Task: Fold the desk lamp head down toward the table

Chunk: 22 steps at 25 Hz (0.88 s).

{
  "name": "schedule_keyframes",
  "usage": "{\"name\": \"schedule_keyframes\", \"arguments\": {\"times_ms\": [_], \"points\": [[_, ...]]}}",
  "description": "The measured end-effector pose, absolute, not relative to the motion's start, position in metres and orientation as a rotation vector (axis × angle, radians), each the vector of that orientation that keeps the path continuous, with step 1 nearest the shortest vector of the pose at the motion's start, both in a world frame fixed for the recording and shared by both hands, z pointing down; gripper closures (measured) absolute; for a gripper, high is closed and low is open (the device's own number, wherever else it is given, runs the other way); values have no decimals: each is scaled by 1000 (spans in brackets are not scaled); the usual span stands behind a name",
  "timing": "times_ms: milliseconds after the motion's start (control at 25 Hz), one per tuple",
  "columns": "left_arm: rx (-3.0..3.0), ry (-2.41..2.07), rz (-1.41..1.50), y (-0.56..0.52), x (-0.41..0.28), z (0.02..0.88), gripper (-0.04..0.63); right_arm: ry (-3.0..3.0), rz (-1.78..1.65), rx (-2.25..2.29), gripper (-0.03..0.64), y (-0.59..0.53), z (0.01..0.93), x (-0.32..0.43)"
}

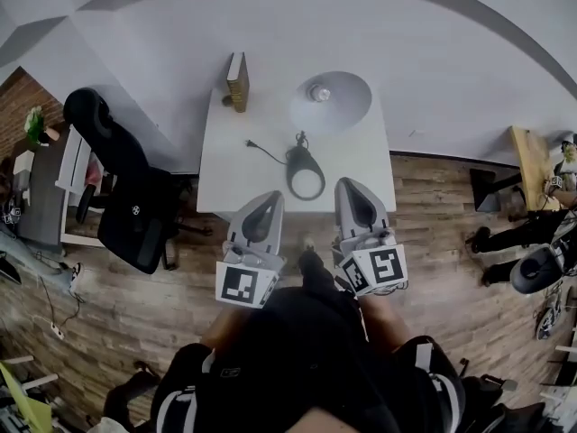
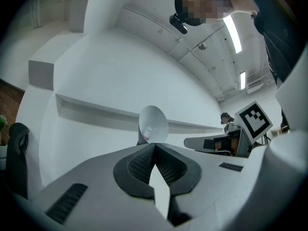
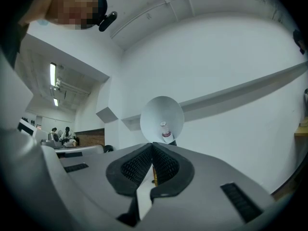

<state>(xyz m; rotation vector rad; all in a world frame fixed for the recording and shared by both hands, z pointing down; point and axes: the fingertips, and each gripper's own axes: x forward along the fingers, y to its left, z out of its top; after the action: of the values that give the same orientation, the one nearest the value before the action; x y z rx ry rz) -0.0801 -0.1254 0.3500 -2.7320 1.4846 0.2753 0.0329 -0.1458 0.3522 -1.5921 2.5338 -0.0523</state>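
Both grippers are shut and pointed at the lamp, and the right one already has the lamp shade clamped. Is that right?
Not quite. The right gripper is shut but empty. In the right gripper view the lamp shade stands beyond its closed jaws, untouched. The left gripper is shut too, and both point at the lamp shade.

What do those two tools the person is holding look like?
The left claw and right claw are pale grey tapering shells with black dimpled pads inside the tips. Each carries a white cube with black square markers. The person wears black.
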Motion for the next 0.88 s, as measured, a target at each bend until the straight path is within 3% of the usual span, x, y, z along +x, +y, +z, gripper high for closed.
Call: {"name": "schedule_keyframes", "arguments": {"times_ms": [360, 560, 720, 880], "points": [[-2640, 1588, 267, -187, -79, 338, 572, 2486, -9, -1622, 606, -206, 336, 61], [-2678, 1549, 316, -210, -72, 331, 567, 2504, -69, -1575, 496, -235, 338, 67], [-2717, 1482, 303, -222, -59, 325, 420, 2485, -77, -1551, 477, -249, 330, 72], [-2738, 1456, 294, -238, -50, 325, 403, 2491, -75, -1533, 478, -259, 328, 74]]}}
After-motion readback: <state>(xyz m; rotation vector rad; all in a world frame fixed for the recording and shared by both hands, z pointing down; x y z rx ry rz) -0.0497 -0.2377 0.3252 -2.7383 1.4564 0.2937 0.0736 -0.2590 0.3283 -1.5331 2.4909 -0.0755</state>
